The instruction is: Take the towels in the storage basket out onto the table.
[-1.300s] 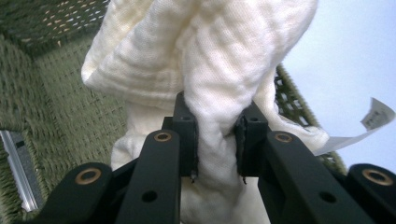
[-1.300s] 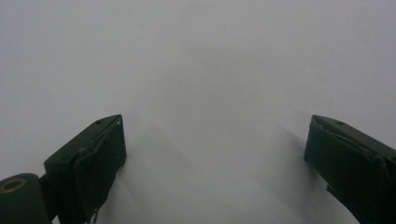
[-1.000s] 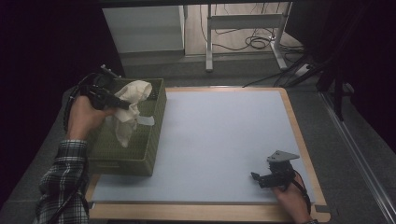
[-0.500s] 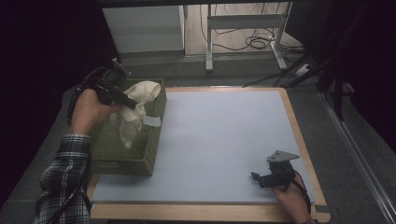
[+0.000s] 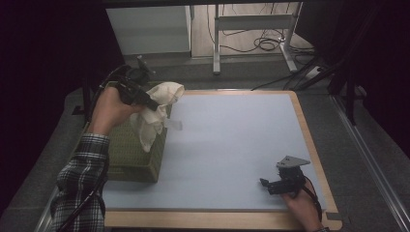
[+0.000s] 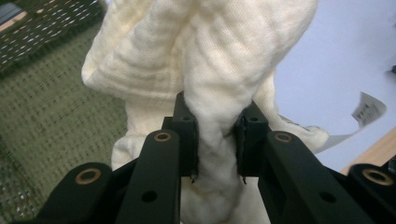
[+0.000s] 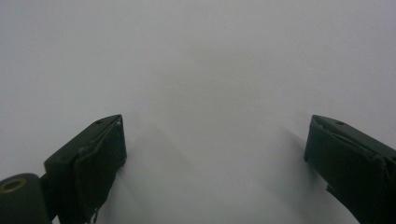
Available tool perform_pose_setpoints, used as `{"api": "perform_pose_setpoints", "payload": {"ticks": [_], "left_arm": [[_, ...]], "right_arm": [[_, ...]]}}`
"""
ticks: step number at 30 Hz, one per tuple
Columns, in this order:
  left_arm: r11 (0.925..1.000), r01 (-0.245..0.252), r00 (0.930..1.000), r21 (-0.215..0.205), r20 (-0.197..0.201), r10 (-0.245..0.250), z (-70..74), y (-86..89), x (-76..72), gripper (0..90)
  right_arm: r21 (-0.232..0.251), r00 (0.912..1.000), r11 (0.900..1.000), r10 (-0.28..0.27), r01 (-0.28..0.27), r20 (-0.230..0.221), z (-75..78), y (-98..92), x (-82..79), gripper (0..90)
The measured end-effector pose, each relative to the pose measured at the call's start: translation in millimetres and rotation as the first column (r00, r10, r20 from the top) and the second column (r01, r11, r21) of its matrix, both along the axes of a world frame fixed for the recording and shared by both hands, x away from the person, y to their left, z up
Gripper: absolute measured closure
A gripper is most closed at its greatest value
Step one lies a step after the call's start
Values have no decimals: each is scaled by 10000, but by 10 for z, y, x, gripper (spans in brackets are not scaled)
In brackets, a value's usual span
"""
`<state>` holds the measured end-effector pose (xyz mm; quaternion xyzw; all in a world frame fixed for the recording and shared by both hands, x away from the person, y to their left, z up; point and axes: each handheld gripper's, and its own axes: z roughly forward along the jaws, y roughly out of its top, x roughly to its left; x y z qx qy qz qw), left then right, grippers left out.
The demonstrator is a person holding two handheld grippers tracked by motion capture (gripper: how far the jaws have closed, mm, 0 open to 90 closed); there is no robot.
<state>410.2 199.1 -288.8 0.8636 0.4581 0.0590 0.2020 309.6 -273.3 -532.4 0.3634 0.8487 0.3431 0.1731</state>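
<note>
The left tool (image 6: 216,140) clenches a cream knitted cloth (image 6: 205,70) — lifted just above the green woven basket (image 5: 133,154), at its far end. The right tool (image 7: 215,154) rests released — well apart from the basket, on the worktop (image 5: 232,145).

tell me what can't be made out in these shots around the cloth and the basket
- Inside of the green basket: high view, hidden by the cream cloth and the person's left hand.
- Printing on the cloth's label: left gripper view, too small and blurred.
- Lower end of the cloth: left gripper view, hidden behind the left gripper.
- Right gripper surroundings: right gripper view, just bare table.
</note>
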Motion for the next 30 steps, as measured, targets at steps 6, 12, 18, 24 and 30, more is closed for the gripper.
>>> {"api": "perform_pose_setpoints", "payload": {"ticks": [6, 12, 18, 24, 30], "left_arm": [[9997, 244, 9997, -11, 10, -244, 34, -183, 36, 744], [9982, 587, 9983, -129, 72, -586, 3, -383, 81, 742], [9948, 1004, 9949, -159, 61, -1003, -139, -640, 156, 740], [9902, 1395, 9902, -91, -93, -1396, -355, -887, 220, 738], [9836, 1803, 9835, -85, -148, -1804, -564, -1112, 248, 738]], "right_arm": [[5, 10000, 10000, -4, 4, -2, 0, 0, 0, 57], [13, 10000, 10000, -15, 15, -23, 1, 1, -2, 58], [6, 10000, 10000, 8, -8, -2, -1, 0, 0, 58], [1, 10000, 10000, 19, -19, 5, -1, -1, 1, 58], [3, 10000, 10000, 25, -25, 7, -1, -1, 1, 58]]}}
